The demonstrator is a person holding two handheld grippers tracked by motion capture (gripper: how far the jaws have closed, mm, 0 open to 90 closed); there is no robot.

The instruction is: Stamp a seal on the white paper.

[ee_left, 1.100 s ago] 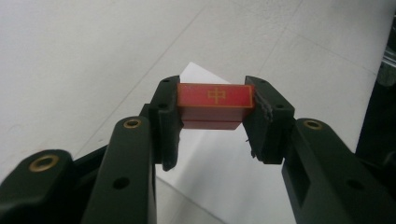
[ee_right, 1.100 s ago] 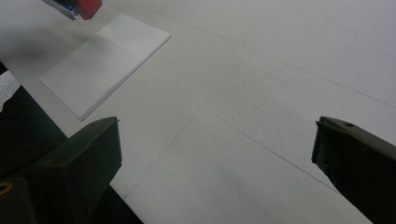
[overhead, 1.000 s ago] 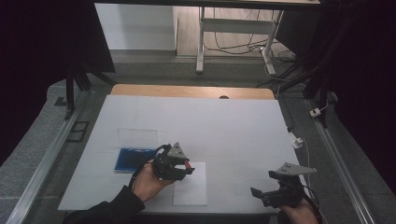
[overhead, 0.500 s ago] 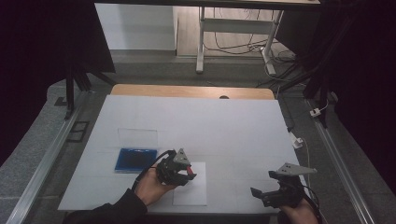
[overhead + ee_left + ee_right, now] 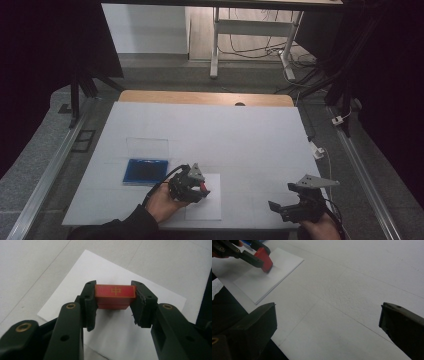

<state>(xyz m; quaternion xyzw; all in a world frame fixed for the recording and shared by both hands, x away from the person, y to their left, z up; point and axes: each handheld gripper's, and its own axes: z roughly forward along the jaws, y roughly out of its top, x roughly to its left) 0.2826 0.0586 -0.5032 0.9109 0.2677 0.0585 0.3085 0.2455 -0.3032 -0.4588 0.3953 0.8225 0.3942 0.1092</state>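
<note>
- Left gripper view: left gripper (image 5: 113,302) clamps a red stamp (image 5: 115,296), gold character facing the camera, over the white paper (image 5: 75,290).
- High view: stamp (image 5: 201,186) sits at the paper's (image 5: 207,210) upper left corner, blue ink pad (image 5: 145,171) just beside to the left.
- Right gripper (image 5: 285,207) idles near the table's (image 5: 250,135) front edge, jaws wide apart, holding nothing.
- Step judged: bringing the inked stamp to the paper. Next calls for a flat, square press downward.
- Against the earlier frames: left gripper has moved lower and nearer the paper; right is unchanged.

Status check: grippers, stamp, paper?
Left gripper shut on red stamp, over white paper. Right gripper open, empty, off to the side. Blue ink pad left of paper. Nothing blocking.
</note>
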